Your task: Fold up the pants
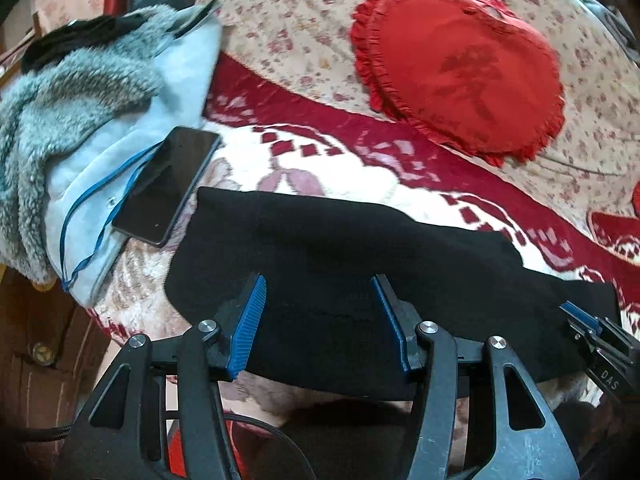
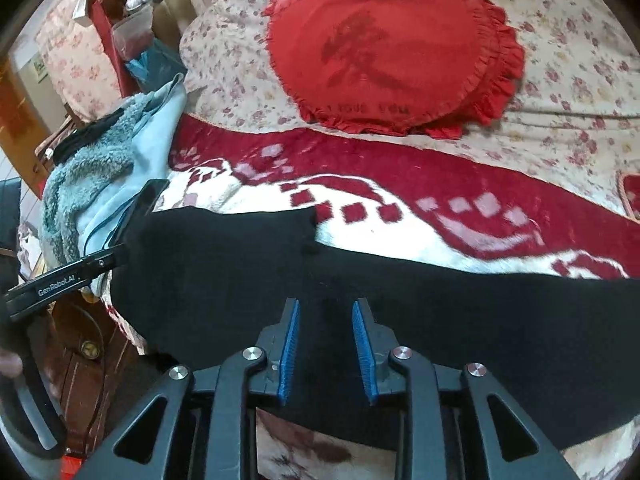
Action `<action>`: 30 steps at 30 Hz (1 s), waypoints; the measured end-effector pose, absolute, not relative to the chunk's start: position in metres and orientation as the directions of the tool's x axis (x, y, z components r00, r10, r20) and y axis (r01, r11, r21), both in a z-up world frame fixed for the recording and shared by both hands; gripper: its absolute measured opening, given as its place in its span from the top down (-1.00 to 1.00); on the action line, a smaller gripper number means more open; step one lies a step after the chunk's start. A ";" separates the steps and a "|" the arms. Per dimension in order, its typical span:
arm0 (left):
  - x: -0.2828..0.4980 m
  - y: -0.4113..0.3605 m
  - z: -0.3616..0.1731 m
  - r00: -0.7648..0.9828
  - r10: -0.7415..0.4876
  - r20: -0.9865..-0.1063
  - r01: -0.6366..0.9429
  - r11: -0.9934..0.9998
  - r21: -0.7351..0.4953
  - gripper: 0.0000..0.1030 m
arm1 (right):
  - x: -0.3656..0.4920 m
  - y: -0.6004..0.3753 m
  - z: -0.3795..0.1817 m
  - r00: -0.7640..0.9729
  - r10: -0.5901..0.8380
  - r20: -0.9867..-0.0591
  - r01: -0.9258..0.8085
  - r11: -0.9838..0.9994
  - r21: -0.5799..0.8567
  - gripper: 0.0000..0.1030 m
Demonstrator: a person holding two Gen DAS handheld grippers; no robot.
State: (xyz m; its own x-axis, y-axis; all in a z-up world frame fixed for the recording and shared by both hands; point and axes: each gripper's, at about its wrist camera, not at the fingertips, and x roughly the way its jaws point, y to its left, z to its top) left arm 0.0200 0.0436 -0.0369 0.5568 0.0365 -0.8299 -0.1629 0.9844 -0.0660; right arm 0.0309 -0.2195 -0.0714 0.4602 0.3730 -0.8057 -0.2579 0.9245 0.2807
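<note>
Across the near edge of the bed [image 1: 248, 152], over a red-and-white blanket [image 2: 400, 216]: black pants [image 1: 320, 248] laid flat, lengthwise left to right. Left tool [image 1: 318, 322] above the pants, fingers wide apart, nothing gripped. Right tool [image 2: 326, 344] above the cloth too, fingers parted, not clamped. Noted phone [image 1: 168, 188] just left of the pants; red heart pillow [image 2: 384, 52] far side.

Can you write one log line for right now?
step: fold | black pants flat on blanket | left gripper open | right gripper open
</note>
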 end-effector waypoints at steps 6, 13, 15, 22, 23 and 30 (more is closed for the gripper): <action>0.022 0.018 -0.041 0.543 0.013 -0.839 -0.118 0.991 -0.062 -0.04 | 0.027 -0.235 -0.076 0.450 0.362 -0.816 -0.239 0.930 0.280 0.48; 0.026 -0.007 -0.044 0.531 -0.008 -0.847 -0.069 0.996 -0.052 -0.04 | 0.030 -0.248 -0.085 0.422 0.359 -0.833 -0.186 0.933 0.308 0.40; 0.027 -0.012 -0.044 0.532 -0.011 -0.847 -0.061 0.997 -0.051 -0.04 | 0.031 -0.254 -0.088 0.409 0.362 -0.838 -0.166 0.932 0.321 0.40; 0.029 -0.033 -0.044 0.539 -0.021 -0.842 -0.026 0.999 -0.041 -0.04 | 0.024 -0.277 -0.075 0.434 0.342 -0.833 -0.162 0.940 0.301 0.39; 0.028 -0.035 -0.044 0.541 -0.021 -0.841 -0.020 0.999 -0.038 -0.04 | 0.022 -0.282 -0.074 0.439 0.334 -0.834 -0.158 0.943 0.294 0.39; 0.028 -0.062 -0.042 0.541 -0.046 -0.840 0.042 0.999 -0.028 -0.04 | 0.011 -0.320 -0.075 0.453 0.285 -0.844 -0.116 0.958 0.261 0.35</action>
State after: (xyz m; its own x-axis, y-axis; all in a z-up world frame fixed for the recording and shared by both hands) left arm 0.0277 -0.0617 -0.0416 0.5410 -0.0462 -0.8398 0.0423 0.9987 -0.0277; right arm 0.0107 -0.3201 -0.0746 0.4535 0.2853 -0.8444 -0.1164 0.9582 0.2613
